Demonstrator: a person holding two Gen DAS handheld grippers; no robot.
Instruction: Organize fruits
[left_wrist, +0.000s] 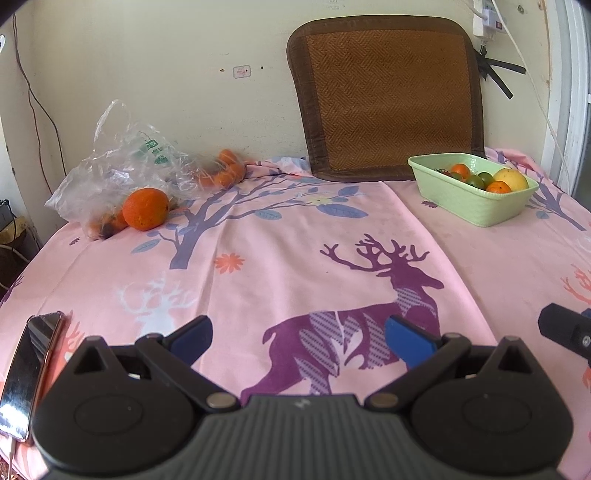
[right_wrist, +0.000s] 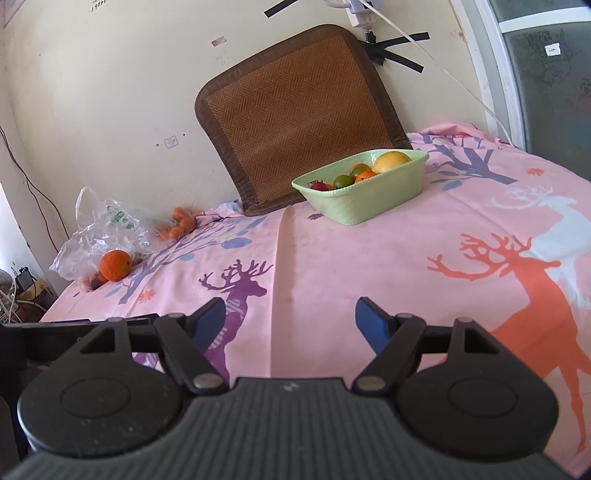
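A large orange (left_wrist: 145, 208) lies at the mouth of a clear plastic bag (left_wrist: 125, 162) at the far left of the pink tablecloth; it also shows in the right wrist view (right_wrist: 115, 265). Several small oranges (left_wrist: 225, 171) sit behind the bag by the wall. A light green basket (left_wrist: 476, 206) at the far right holds orange, green and yellow fruits; it also shows in the right wrist view (right_wrist: 369, 199). My left gripper (left_wrist: 297, 338) is open and empty, low over the near table. My right gripper (right_wrist: 290, 323) is open and empty too.
A woven brown cushion (left_wrist: 388, 96) leans on the wall behind the basket. A phone (left_wrist: 27, 373) lies at the near left table edge. Cables hang down the left wall (left_wrist: 37, 103). The right gripper's body shows at the far right of the left wrist view (left_wrist: 565, 328).
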